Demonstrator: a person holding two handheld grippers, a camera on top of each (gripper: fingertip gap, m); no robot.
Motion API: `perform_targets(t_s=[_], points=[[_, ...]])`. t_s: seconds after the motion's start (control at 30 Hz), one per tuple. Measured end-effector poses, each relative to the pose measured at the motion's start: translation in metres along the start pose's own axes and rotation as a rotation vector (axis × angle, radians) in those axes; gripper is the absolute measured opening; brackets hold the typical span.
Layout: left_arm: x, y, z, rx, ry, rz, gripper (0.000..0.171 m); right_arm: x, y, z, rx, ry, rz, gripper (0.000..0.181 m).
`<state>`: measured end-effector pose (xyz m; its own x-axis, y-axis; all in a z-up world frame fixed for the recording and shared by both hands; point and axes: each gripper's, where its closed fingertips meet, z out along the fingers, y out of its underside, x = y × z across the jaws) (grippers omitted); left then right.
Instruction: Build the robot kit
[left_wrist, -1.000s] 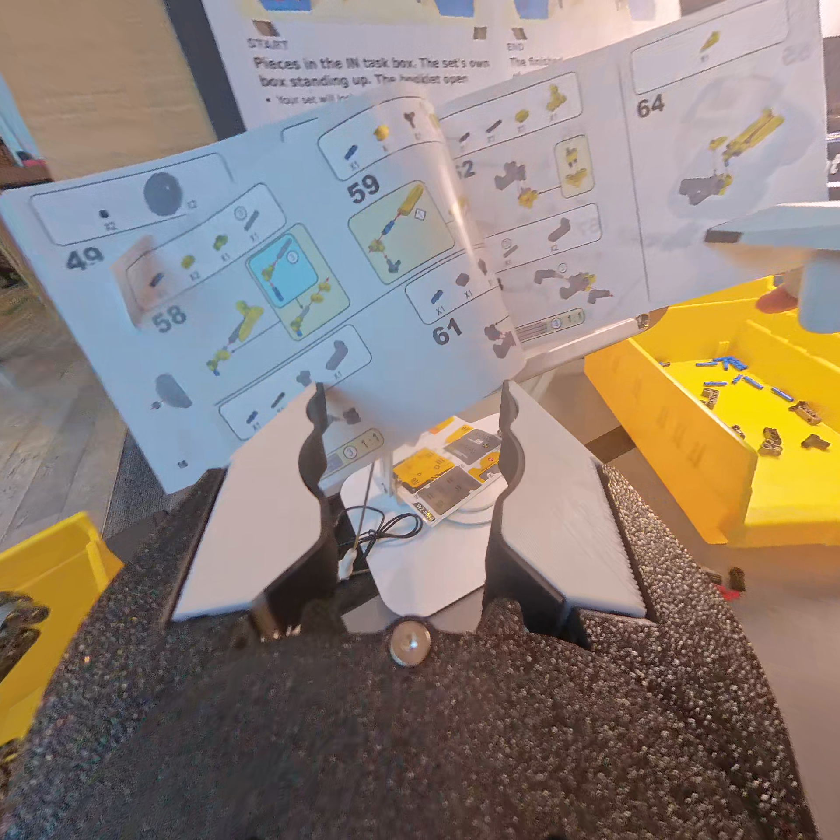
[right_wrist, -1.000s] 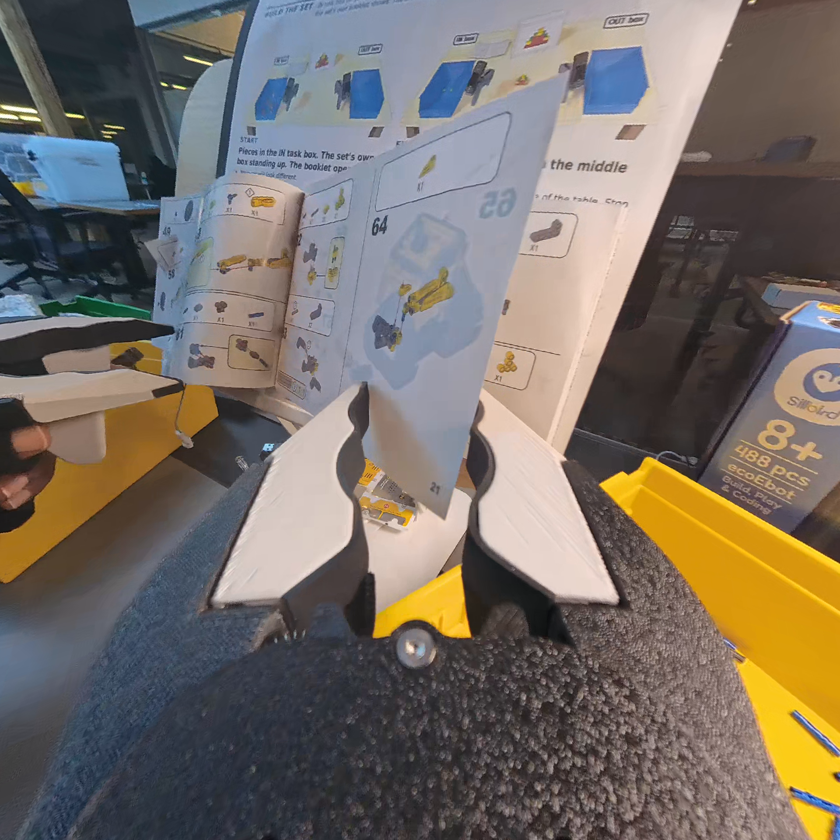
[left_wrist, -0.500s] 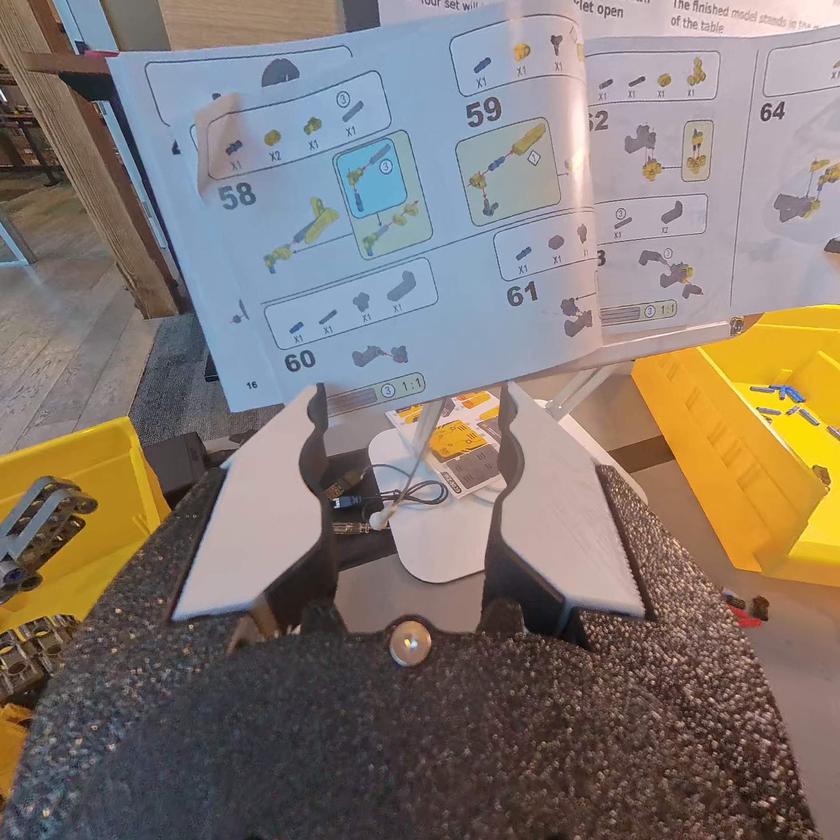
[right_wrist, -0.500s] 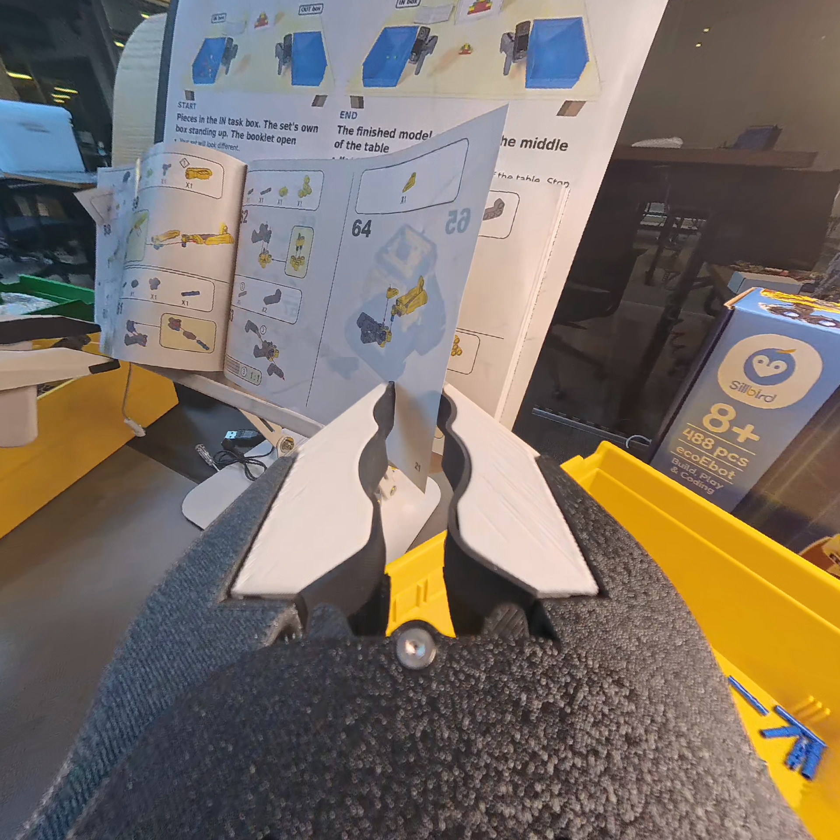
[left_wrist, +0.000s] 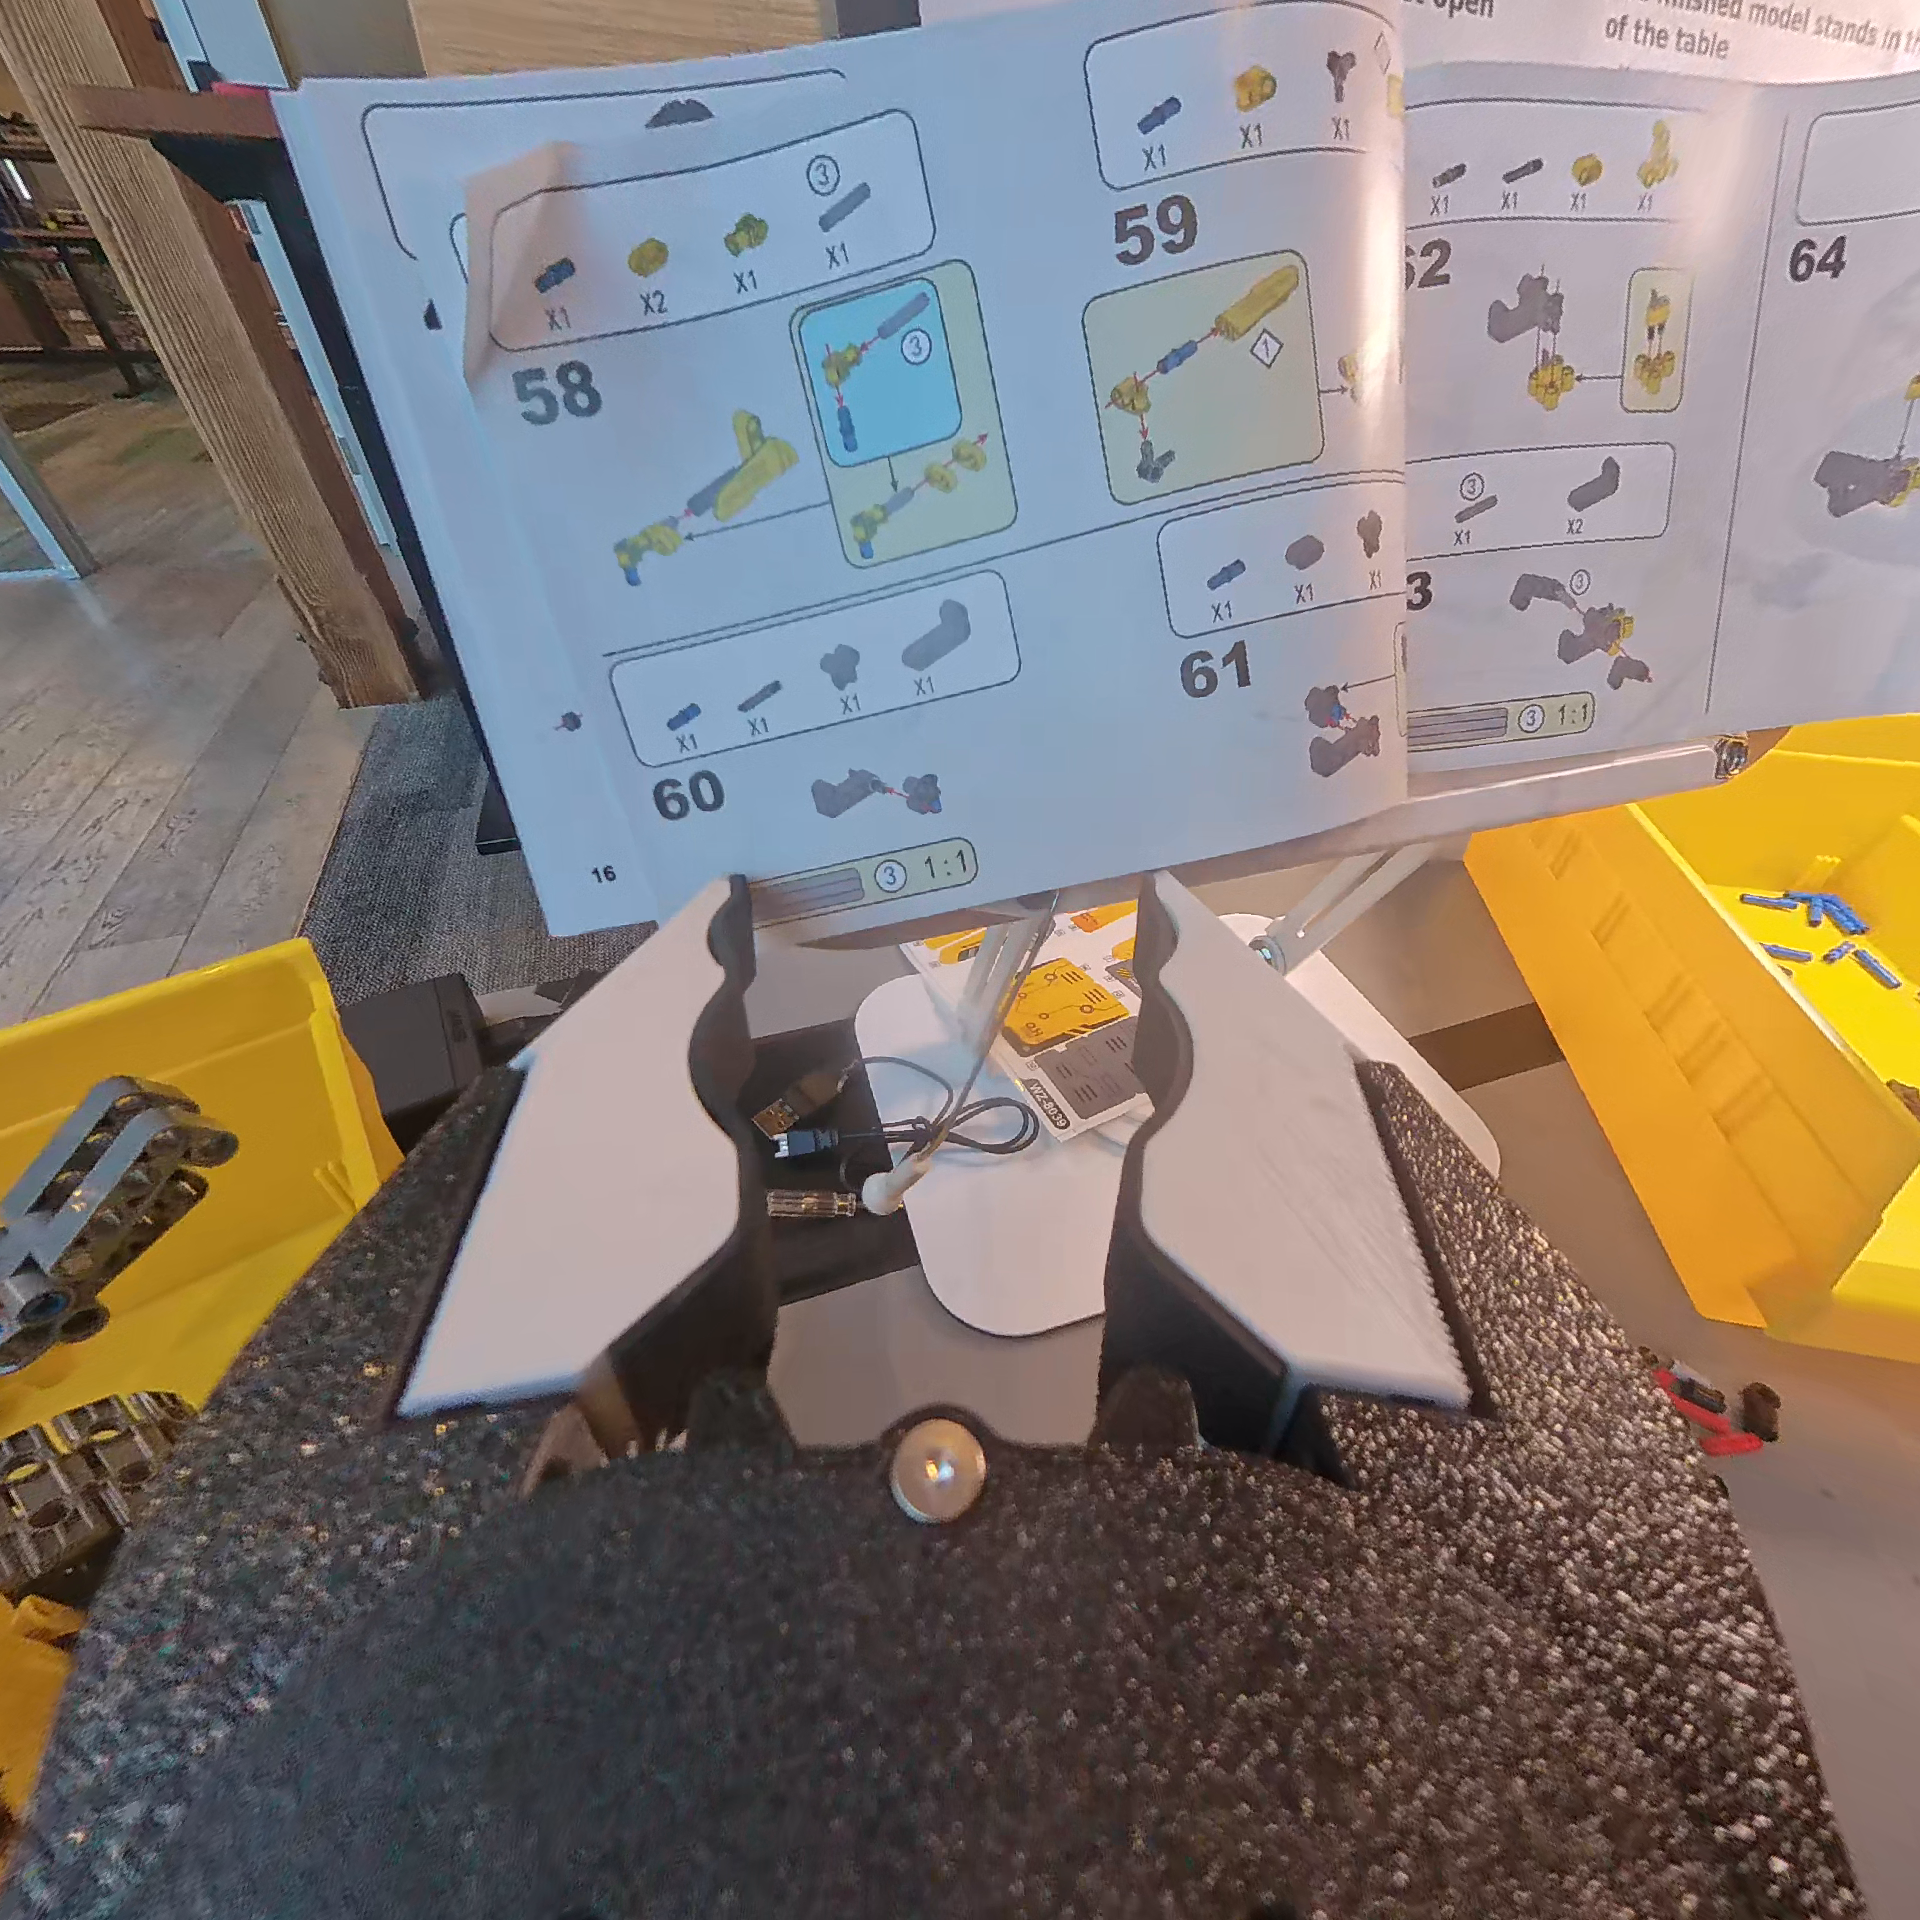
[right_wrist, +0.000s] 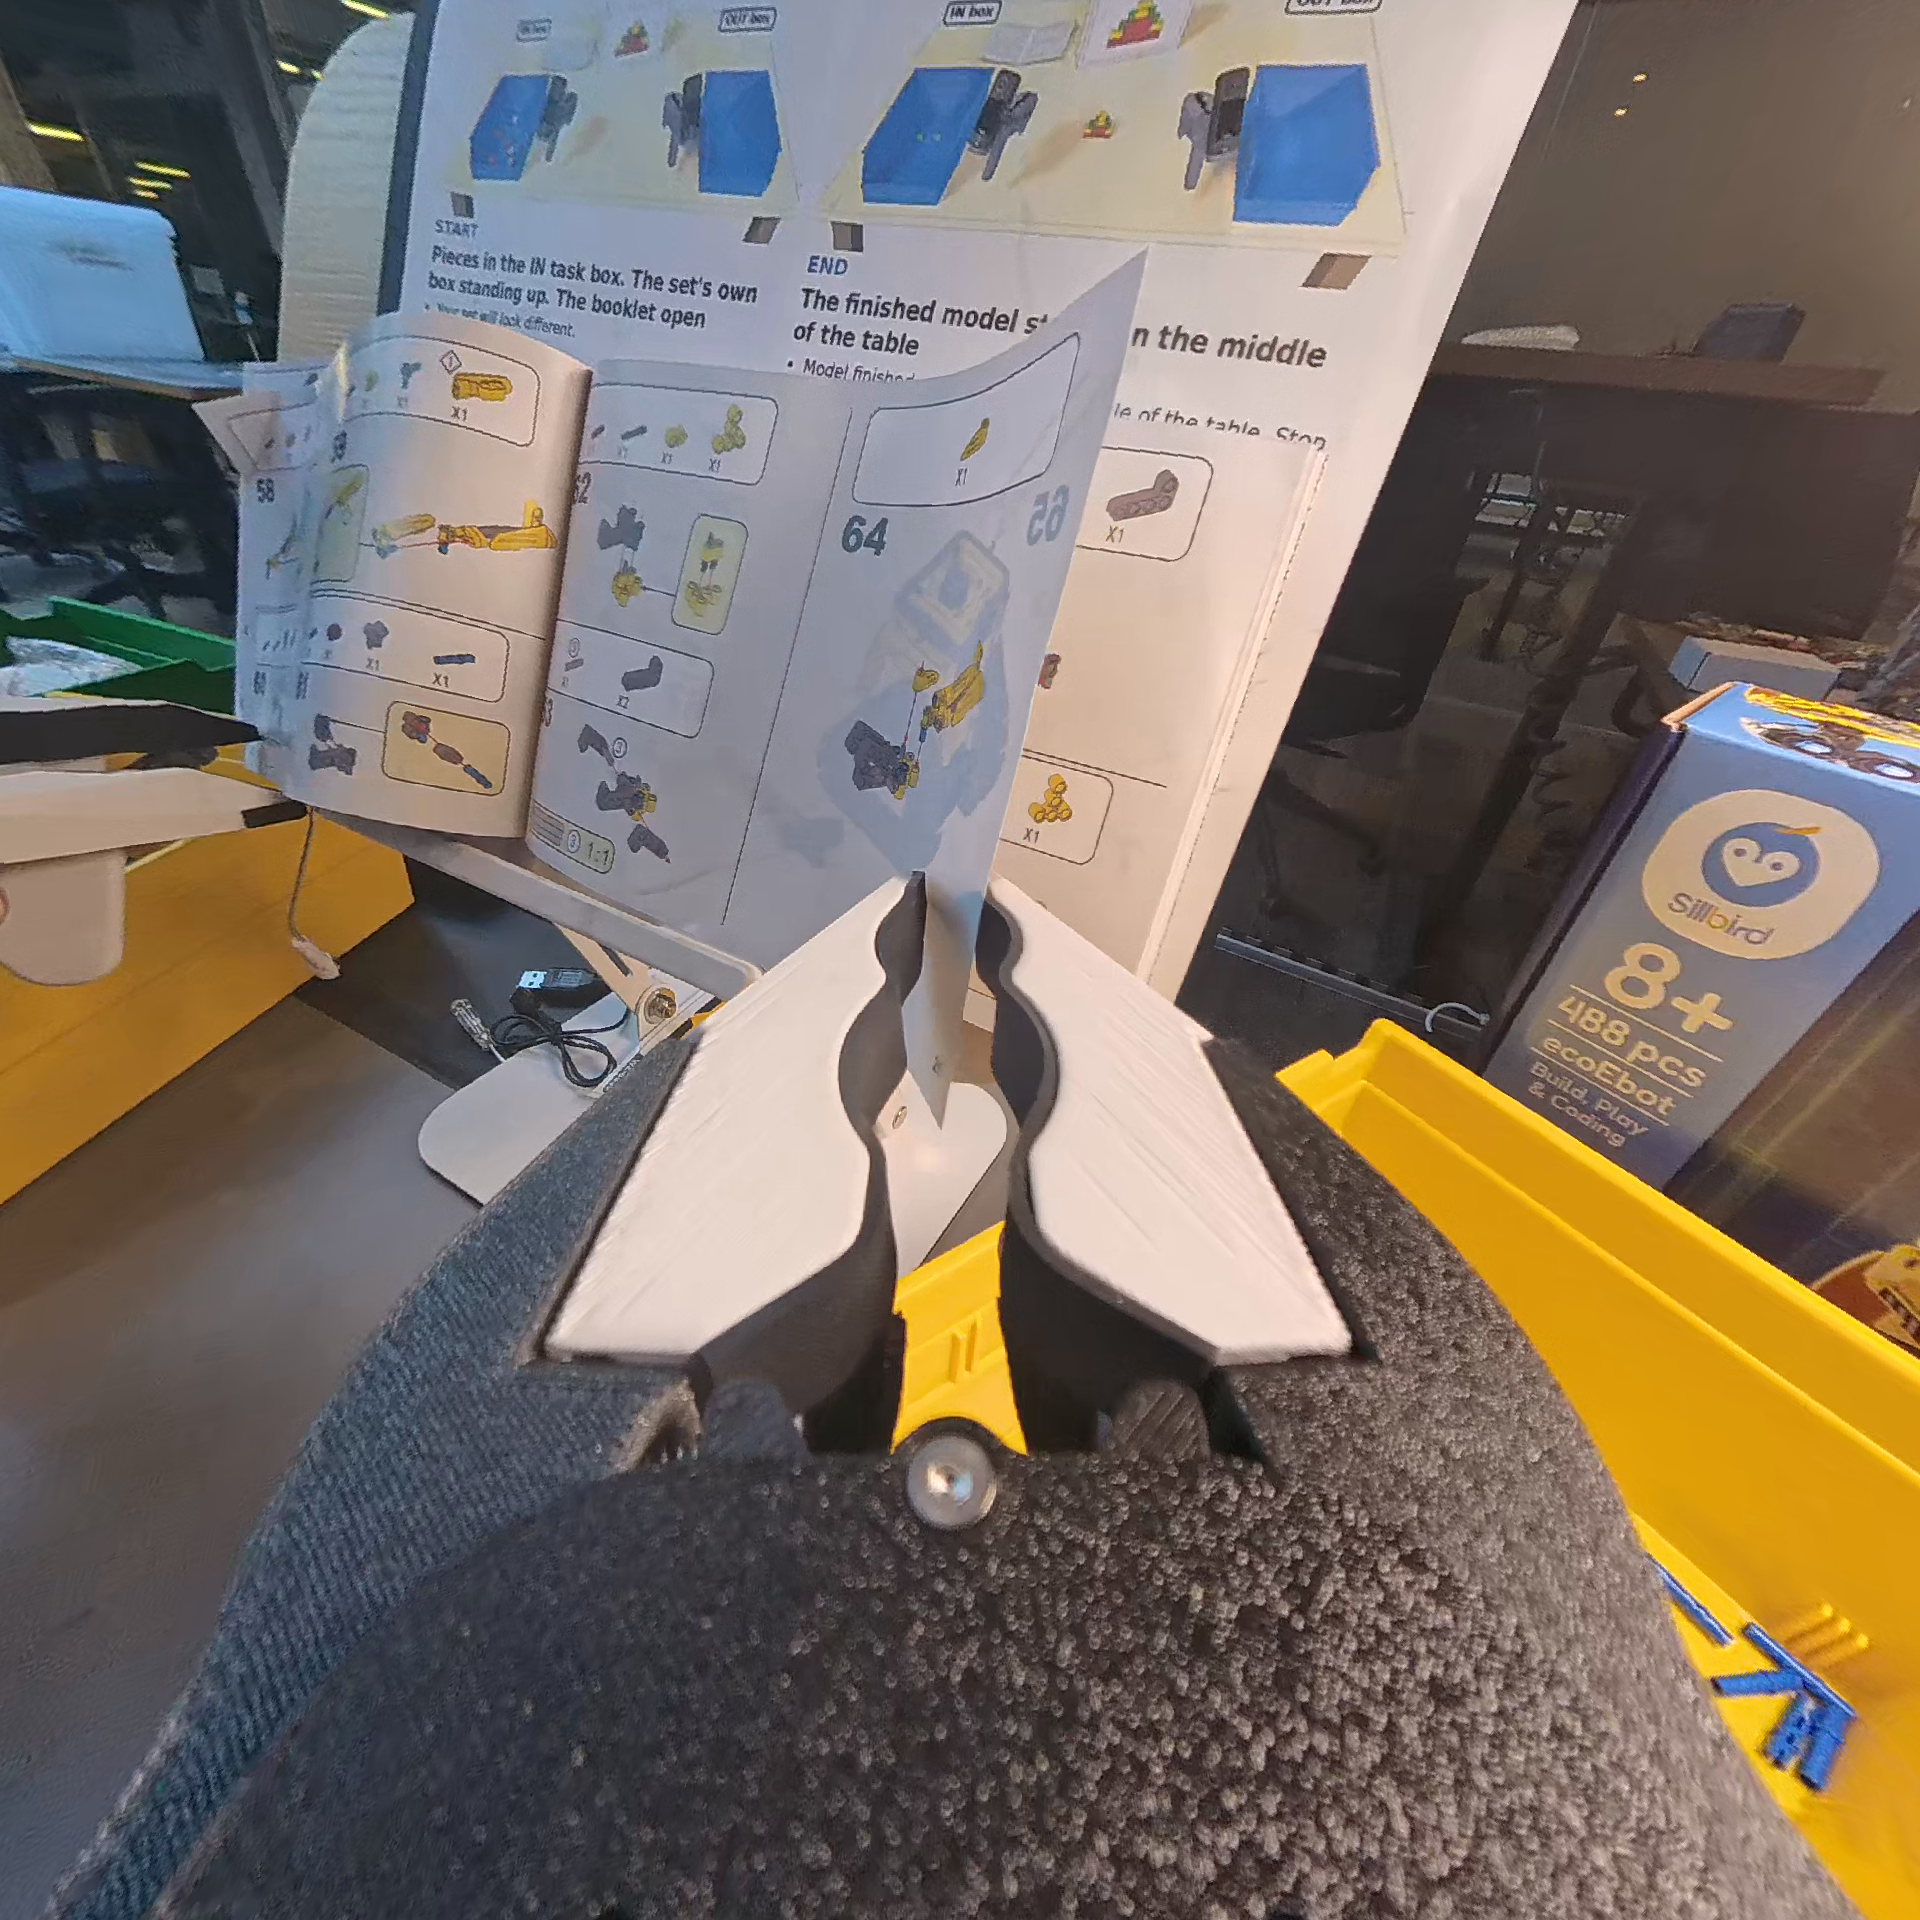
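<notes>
Closing on the loose page since the earlier frame, the right gripper (right_wrist: 948, 904) now has its jaws drawn narrow around the lower corner of one leaf of the instruction booklet (right_wrist: 665, 623), with a thin gap showing on either side of the paper; whether the pads actually pinch it cannot be told. That leaf stands upright, its long axis vertical, directly ahead of the right gripper and curling away from the pages behind. The booklet rests open on a white stand (left_wrist: 1018, 1247) in the middle of the dark table (right_wrist: 208, 1195). The left gripper (left_wrist: 940, 899) sits just below the booklet's left-hand pages, jaws wide and empty, the page bottoms just above its tips. The right gripper is the nearer to the lifted leaf. Under the stand lie a black cable (left_wrist: 935, 1127) and a sticker sheet (left_wrist: 1070, 1039). Yellow bins (left_wrist: 1683, 1039) flank both sides, blue pins (left_wrist: 1813, 914) in the right one. Behind stands a large printed poster (right_wrist: 935, 208); a blue set box (right_wrist: 1714, 935) stands far right, cut off by the frame edge.
</notes>
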<state>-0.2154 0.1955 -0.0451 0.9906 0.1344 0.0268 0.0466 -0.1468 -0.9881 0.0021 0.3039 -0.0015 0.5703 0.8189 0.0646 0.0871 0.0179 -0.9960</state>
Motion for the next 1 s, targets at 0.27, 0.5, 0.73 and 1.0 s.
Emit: perform_targets(t_s=[0.27, 0.5, 0.73, 1.0], points=[[-0.0014, -0.0008, 0.0002, -0.001, -0.007, -0.003, 0.072, -0.0051, -0.0008, -0.0033, 0.002, -0.019, -0.002, 0.006], [-0.0029, -0.0003, 0.0007, -0.002, -0.011, -0.008, 0.072, -0.0070, 0.0005, -0.0047, 0.001, -0.028, -0.004, 0.005], [-0.0034, -0.0002, 0.0007, -0.006, -0.013, -0.013, 0.072, -0.0063, 0.0003, -0.0054, 0.000, -0.029, -0.004, 0.004], [-0.0034, -0.0012, 0.0008, -0.008, -0.016, -0.016, 0.071, -0.0031, 0.0002, -0.0082, -0.001, -0.027, -0.001, 0.004]])
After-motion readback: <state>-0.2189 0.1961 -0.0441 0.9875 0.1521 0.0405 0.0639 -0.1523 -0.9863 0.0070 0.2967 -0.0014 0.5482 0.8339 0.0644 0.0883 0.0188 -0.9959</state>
